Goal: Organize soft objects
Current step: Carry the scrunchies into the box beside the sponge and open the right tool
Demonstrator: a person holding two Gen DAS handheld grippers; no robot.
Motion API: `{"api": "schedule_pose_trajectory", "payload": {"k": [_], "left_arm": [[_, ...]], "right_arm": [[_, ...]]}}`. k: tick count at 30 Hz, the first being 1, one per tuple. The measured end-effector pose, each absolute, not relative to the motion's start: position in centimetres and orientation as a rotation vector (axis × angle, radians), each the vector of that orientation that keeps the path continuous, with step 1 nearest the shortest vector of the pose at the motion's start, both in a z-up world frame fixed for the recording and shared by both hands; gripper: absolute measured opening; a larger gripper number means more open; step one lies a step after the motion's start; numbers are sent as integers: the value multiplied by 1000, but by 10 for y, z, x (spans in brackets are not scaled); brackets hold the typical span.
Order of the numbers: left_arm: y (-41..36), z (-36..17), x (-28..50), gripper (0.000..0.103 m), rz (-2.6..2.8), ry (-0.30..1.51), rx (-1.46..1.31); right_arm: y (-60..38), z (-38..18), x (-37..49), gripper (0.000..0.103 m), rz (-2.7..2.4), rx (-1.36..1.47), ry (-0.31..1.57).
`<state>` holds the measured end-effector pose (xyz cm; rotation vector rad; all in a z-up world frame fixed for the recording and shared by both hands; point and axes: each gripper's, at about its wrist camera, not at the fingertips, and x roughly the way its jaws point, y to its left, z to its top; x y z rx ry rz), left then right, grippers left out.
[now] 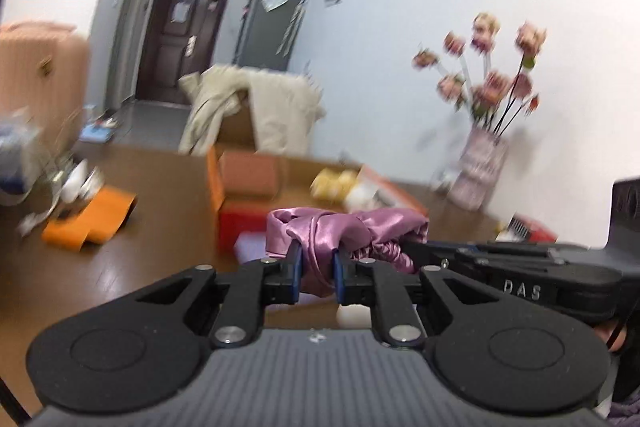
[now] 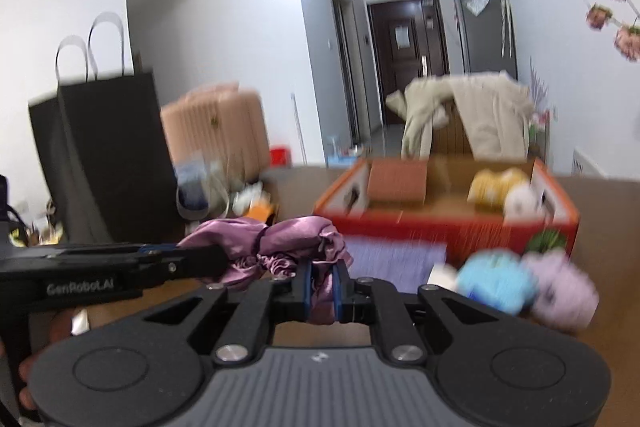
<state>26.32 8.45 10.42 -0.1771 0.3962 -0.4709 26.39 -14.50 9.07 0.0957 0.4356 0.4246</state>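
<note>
Purple satin cloth (image 1: 344, 233) hangs bunched above the brown table (image 1: 160, 227), pinched at one end by the left gripper (image 1: 316, 267) and at the other by the right gripper (image 2: 324, 291), orange box (image 2: 448, 227) just beyond.

My left wrist camera faces the orange box (image 1: 248, 183) at 12 o'clock, close. My right wrist camera views it (image 2: 448, 227) at 1 o'clock. Both share the pink satin cloth (image 1: 344, 231) (image 2: 280, 239) and hallway door (image 1: 180, 35) (image 2: 408, 59).

Bright ceiling light, motion blur, fisheye-warped edges.
</note>
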Motion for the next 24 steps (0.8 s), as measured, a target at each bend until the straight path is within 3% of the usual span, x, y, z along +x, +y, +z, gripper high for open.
{"api": "schedule_pose_trajectory", "payload": {"k": [6,10,16,24], "left_arm": [[33,146,382,16,-558,397,-146],[-3,138,493,14,-534,514,-152],[-31,83,620,14,-432,733,-170],[-36,36,647,15,-415,834,-40]], "right_arm": [[-190,131,366,10,330,73,405],[-204,133,468,10,275,48,488],[-203,80,593,10,217,22,647],[-198,5,641,13,273,63,916]]}}
